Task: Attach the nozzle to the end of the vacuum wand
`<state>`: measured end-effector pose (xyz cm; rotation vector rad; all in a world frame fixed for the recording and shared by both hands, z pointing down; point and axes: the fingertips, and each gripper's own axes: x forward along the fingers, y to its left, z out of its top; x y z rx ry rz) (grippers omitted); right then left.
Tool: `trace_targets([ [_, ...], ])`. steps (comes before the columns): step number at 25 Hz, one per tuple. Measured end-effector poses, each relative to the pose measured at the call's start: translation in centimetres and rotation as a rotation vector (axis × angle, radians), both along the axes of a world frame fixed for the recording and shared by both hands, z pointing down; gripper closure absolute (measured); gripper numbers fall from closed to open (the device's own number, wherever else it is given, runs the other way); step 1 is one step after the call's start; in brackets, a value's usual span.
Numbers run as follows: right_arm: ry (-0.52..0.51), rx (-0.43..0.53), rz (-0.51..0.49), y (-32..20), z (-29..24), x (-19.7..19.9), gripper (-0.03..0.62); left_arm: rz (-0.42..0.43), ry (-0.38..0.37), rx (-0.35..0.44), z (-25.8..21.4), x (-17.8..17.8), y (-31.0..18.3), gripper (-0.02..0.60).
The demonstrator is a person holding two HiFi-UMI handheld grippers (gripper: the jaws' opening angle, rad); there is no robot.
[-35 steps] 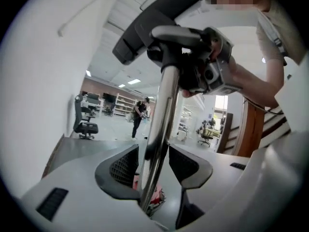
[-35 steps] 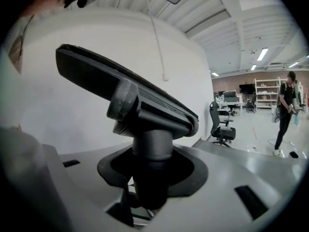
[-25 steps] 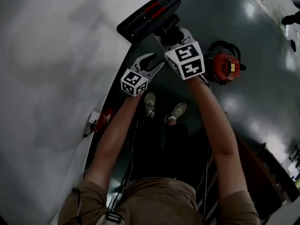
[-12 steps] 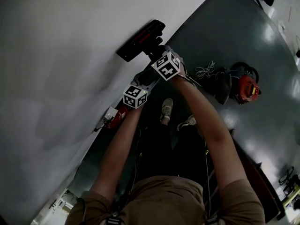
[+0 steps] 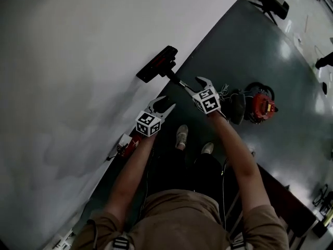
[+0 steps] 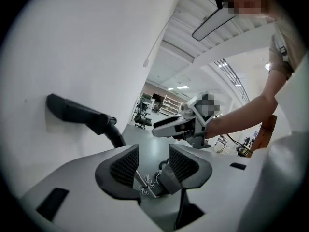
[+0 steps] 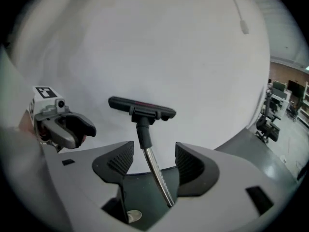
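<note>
A: What kind of place are we looking at?

B: It's looking like an open office or lab hall. Office chairs (image 6: 141,116) are standing on a glossy dark floor (image 5: 270,56), shelving (image 6: 170,104) is lining the far end, strip lights (image 6: 182,87) are glowing overhead, and a white wall (image 5: 78,61) is running alongside.

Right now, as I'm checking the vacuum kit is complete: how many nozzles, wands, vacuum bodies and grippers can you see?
Nozzle: 1
Wand: 1
Red vacuum body: 1
Grippers: 2, the left gripper and the right gripper, whose jaws have just been opening, with the wand between them
Total: 5
</note>
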<state>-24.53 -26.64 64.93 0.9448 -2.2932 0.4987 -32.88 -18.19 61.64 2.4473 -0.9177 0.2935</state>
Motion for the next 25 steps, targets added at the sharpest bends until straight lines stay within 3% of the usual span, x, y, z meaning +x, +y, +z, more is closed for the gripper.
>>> trace_targets([
  [3, -0.075, 0.068, 0.122, 3.6, -6.7, 7.2, 0.338, 0.047, 0.028, 0.054, -4.0, 1.9, 1.4, 0.396],
  [9, -0.15, 0.317, 0.287, 10.6, -23.3, 20.0, 0.338, 0.087, 0.065, 0.249, -15.2, 8.9, 3.4, 0.396],
  [12, -0.202, 0.435, 0.349, 16.6, -31.2, 24.8, 0.338, 0.1, 0.104, 0.32, -21.8, 13.7, 6.6, 0.396],
  [17, -0.212, 0.589, 0.423, 30.5, -43.1, 31.0, 0.338, 0.202, 0.129, 0.411, -33.1, 22.7, 14.4, 0.397],
  [20, -0.201, 0.619, 0.418, 39.6, -46.8, 33.4, 0.338, 0.267, 0.172, 0.451, -37.4, 26.9, 21.4, 0.397],
  [25, -0.13, 0.676, 0.485, 49.9, -49.3, 38.3, 0.338, 0.429, 0.226, 0.536, -42.1, 32.8, 29.9, 0.397],
])
